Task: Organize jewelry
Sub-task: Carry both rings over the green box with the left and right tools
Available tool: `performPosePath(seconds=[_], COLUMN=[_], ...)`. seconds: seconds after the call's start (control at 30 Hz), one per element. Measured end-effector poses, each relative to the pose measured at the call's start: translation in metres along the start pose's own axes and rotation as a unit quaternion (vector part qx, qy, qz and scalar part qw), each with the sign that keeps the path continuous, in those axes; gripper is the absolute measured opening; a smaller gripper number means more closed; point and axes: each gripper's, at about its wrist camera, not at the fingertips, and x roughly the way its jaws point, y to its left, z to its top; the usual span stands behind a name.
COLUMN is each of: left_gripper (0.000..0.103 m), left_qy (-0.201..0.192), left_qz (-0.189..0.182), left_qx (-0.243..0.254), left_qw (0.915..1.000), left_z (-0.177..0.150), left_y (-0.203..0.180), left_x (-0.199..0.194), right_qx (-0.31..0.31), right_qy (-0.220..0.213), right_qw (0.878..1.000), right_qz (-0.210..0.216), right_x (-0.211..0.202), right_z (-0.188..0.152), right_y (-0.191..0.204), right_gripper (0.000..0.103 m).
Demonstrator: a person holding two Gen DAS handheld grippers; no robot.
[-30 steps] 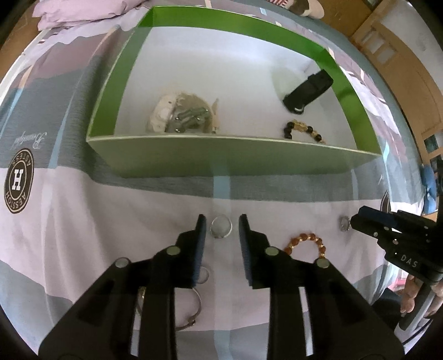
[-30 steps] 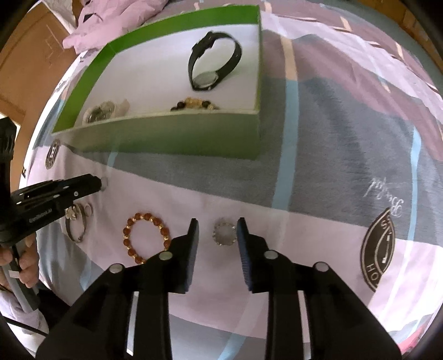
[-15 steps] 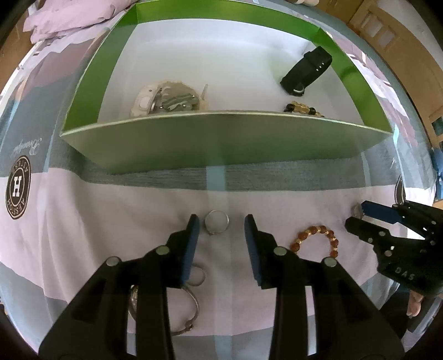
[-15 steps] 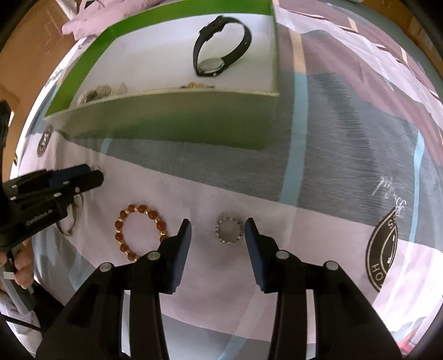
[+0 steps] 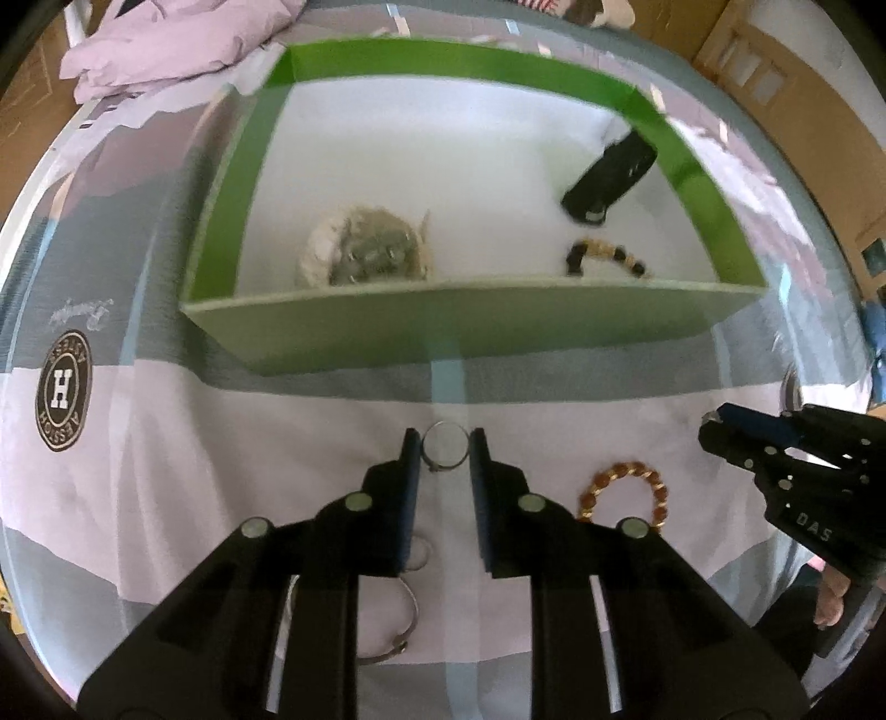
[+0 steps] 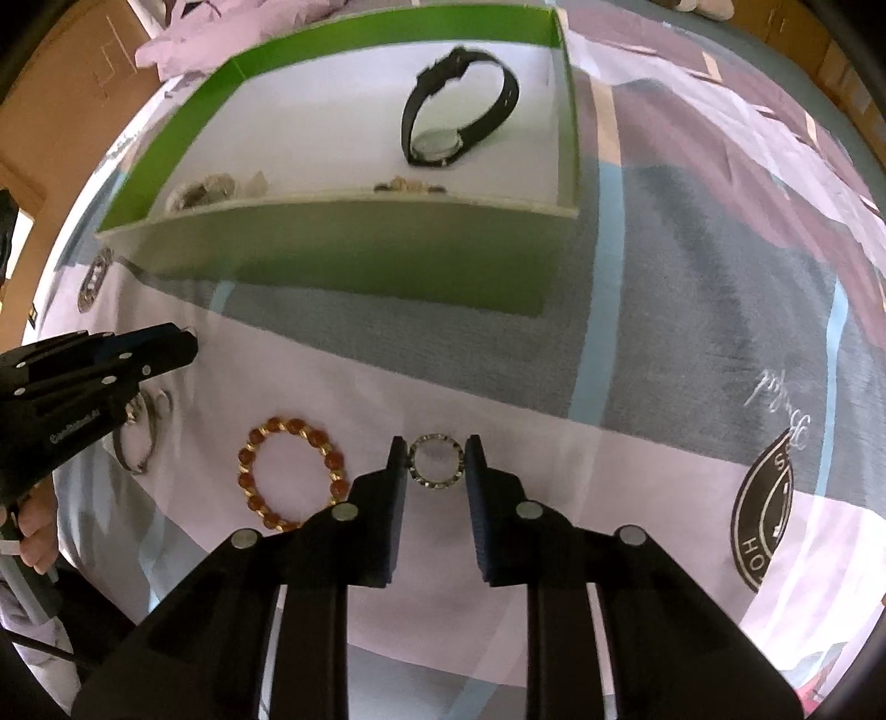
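My left gripper (image 5: 444,450) is shut on a plain silver ring (image 5: 444,435), held between its fingertips just above the bedsheet. My right gripper (image 6: 433,461) is shut on a studded silver ring (image 6: 421,476) the same way. An amber bead bracelet (image 5: 650,477) (image 6: 288,427) lies on the sheet between the two grippers. A silver bangle (image 5: 410,615) (image 6: 145,443) lies under my left gripper. The green box (image 5: 470,327) (image 6: 354,249) stands ahead, holding a black watch (image 6: 459,124), a dark bead bracelet (image 5: 606,257) and a pale jewelry pile (image 5: 365,252).
The box's near wall stands between the grippers and its white floor. The sheet carries round printed logos (image 5: 62,390) (image 6: 767,526). A lilac pillow (image 5: 177,39) lies behind the box. My right gripper shows at the right edge of the left wrist view (image 5: 714,435).
Both grippers have closed from open onto their rings. The views have pulled back and risen a little, so more of the box floor shows.
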Motion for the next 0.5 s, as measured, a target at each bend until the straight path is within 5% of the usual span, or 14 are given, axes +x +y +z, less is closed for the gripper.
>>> performPosePath(seconds=[0.23,0.4,0.5], left_gripper=[0.017,0.017,0.017], left_qy=[-0.055,-0.121,-0.134], left_qz=[-0.010,-0.053,-0.042], left_qx=[0.005,0.000,-0.002], left_qw=[0.9984,0.9912,0.9901], left_z=[0.008,0.014,0.024], left_y=[-0.003,-0.001,0.006], left_x=[-0.028,-0.058,-0.064], right_qx=[-0.008,-0.026,-0.017], right_qy=[-0.046,-0.097,-0.124], right_qw=[0.998,0.993,0.988], right_qz=[0.035,0.065,0.086], right_x=[-0.025,-0.047,-0.061], right_z=[0.003,0.008,0.015], right_y=[0.004,0.015,0.013], right_gripper=[0.021,0.021,0.021])
